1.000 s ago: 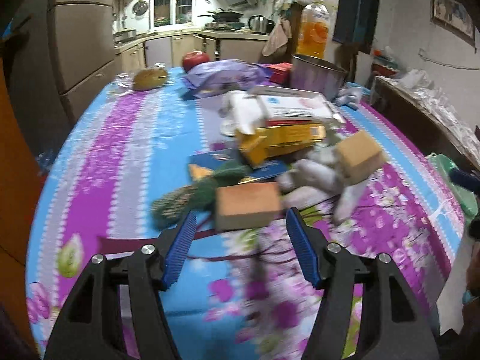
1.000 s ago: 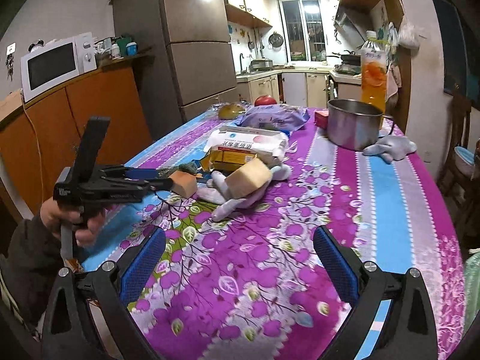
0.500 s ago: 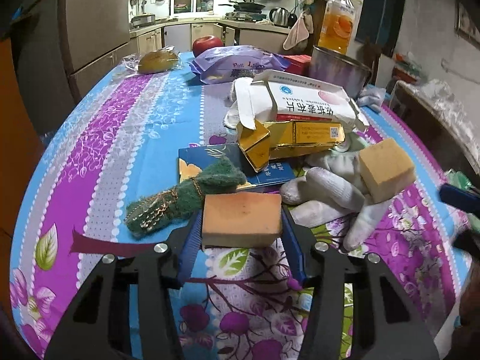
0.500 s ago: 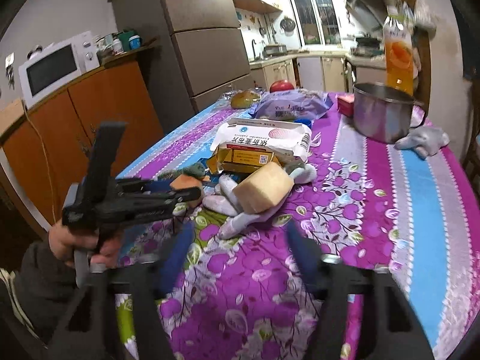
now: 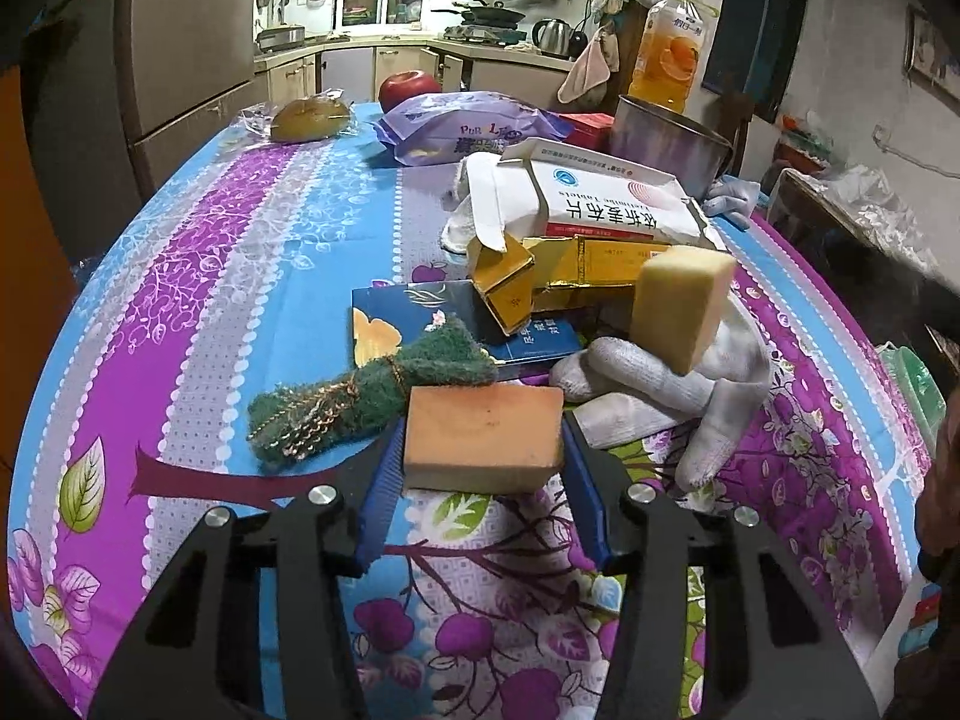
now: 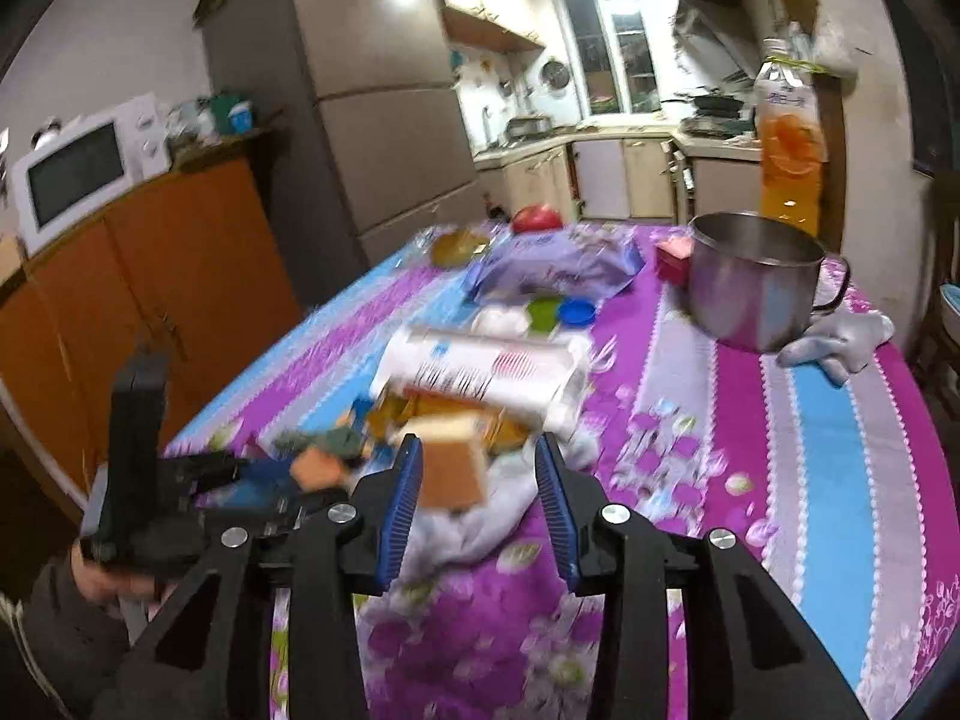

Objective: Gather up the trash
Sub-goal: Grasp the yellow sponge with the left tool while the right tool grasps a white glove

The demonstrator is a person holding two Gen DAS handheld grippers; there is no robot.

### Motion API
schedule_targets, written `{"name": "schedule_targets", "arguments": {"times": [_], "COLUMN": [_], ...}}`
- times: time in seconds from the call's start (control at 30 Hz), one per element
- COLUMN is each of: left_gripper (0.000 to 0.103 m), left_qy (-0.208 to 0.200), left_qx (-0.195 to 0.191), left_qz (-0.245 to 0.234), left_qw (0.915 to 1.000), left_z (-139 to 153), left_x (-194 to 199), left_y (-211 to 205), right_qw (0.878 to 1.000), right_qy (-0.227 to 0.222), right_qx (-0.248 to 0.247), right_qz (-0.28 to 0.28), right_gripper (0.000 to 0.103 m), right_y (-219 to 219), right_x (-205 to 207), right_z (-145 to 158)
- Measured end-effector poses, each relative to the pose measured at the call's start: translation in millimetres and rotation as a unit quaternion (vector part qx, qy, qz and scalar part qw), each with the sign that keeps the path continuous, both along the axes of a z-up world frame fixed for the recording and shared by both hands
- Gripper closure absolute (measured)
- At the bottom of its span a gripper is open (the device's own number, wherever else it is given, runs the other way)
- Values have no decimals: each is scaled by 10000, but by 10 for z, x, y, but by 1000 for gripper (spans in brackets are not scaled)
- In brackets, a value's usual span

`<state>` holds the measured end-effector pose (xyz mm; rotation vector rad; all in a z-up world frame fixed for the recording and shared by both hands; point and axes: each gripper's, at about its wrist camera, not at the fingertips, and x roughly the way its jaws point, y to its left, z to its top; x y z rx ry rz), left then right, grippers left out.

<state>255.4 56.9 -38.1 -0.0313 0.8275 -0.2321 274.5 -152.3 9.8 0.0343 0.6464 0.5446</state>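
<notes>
**Orange sponge clamped left; yellow sponge bracketed right, not gripped**

Room and edges:
- Bare cloth [image 5: 198,300] is seen left of the pile, out to the table's left edge. A wide clear strip [image 6: 828,420] is seen right of the pile in the right wrist view.
- Far end is crowded: pot [image 6: 750,282], purple bag [image 5: 468,126], apple [image 5: 408,87], juice bottle [image 5: 669,54]. A second glove [image 6: 840,336] is touching the pot's base.
- Near table edge is hidden under both grippers.

Left gripper [image 5: 480,427]:
- Jaws have just been closing. Both blue pads are pressed on the short sides of the orange sponge [image 5: 486,447], held narrow.
- Sponge is a flat orange block with a paler lower layer, sitting level. Whether it is lifted off the cloth cannot be told.
- Green scourer [image 5: 372,396] is just beside the left pad, touching the sponge's far corner.

Right gripper [image 6: 477,444]:
- Jaws have just been closing, now half-narrow. Yellow sponge [image 6: 450,468] is between them: left pad is at its side, a gap is seen at the right pad. Frame is blurred.
- Yellow sponge [image 5: 681,306] is tilted on end on the grey glove [image 5: 654,384], leaning towards the gold box [image 5: 576,282], which lies under the white box [image 5: 600,204].
- Blue booklet [image 5: 408,324] lies flat under the scourer and gold box.
</notes>
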Motion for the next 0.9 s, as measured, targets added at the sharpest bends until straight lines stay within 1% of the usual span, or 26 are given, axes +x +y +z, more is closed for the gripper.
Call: {"name": "schedule_targets", "arguments": {"times": [0.07,0.1,0.13,0.2,0.27,0.33,0.4,0.57,0.63,0.7,0.77,0.83,0.9], "left_gripper": [56,56,56,55,55,55,55,56,55,55,55,55,55], "left_qy": [15,19,17,4,11,15,15,22,22,23,20,15,-4], "left_qx": [-55,-74,-87,-84,-103,-155,-187,-217,-217,-226,-228,-255,-277], "left_qz": [3,0,-3,-12,-5,-14,-28,-42,-44,-43,-39,-42,-94], "left_qw": [10000,10000,10000,10000,9999,9999,9998,9998,9998,9997,9997,9997,9996], "left_z": [-1,-1,-2,-6,-5,-7,-7,-8,-7,-6,-7,-4,1], "left_x": [1,1,1,-3,-6,-10,-20,-16,-13,-15,-16,-21,-49], "left_y": [13,18,20,15,18,26,31,40,37,34,41,32,3], "right_qw": [9993,9985,9965,9929,9904,9894,9891,9881,9878,9879,9894,9920,9940], "right_qy": [196,421,751,1105,1300,1380,1390,1431,1425,1407,1309,1102,860], "right_qx": [-188,-134,52,266,345,414,495,422,382,329,230,40,-160], "right_qz": [246,320,366,352,324,166,-1,-379,-506,-558,-577,-611,-662], "right_gripper": [65,68,72,72,72,72,72,73,80,90,93,98,99], "right_y": [103,137,163,210,317,391,424,484,483,486,481,473,427], "right_x": [-121,-171,-200,-228,-206,-163,-104,53,43,30,-57,-167,-305], "right_z": [-134,-230,-347,-511,-638,-686,-683,-759,-769,-760,-744,-686,-615]}}
